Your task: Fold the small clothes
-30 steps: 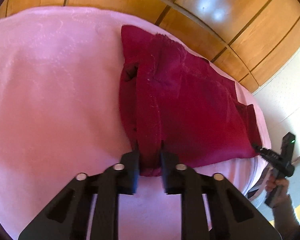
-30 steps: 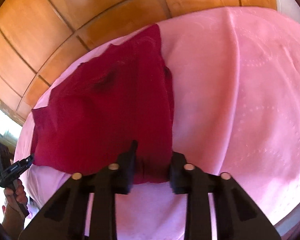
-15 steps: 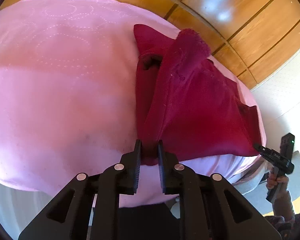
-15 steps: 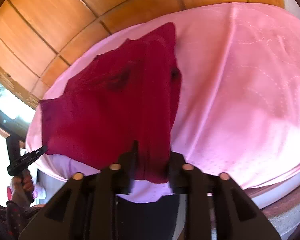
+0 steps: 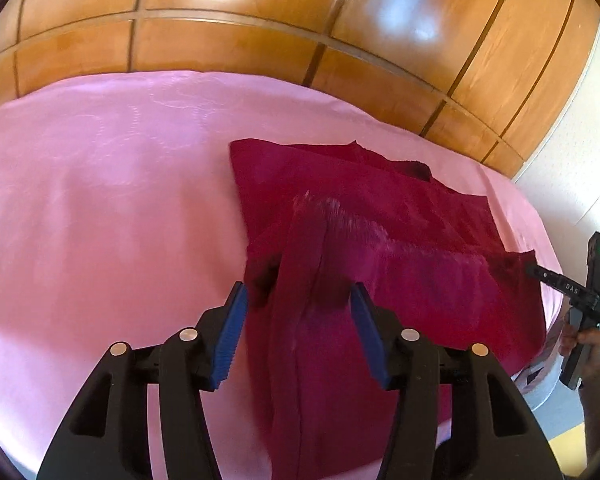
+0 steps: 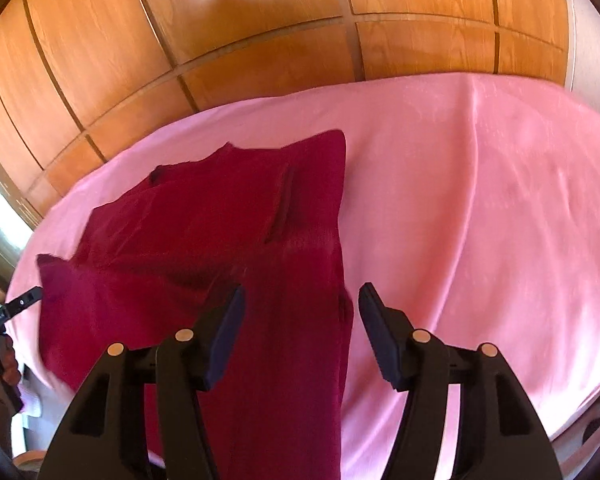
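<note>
Now | dark red garment point(image 5: 400, 240) rumpled, perhaps half-folded | both claws parted, gripping nothing

garment point(image 5: 400, 240): deep crimson red, plain, with a paler fuzzy streak across its fold. bedcover point(image 5: 112, 200) under the garment: pale pink, faint tone-on-tone rings of dots. panelling point(image 5: 260, 48) behind the bedcover: glossy orange-brown wood, dark grooves. left gripper point(image 5: 296, 312): black, blue ribbed pads.
</note>
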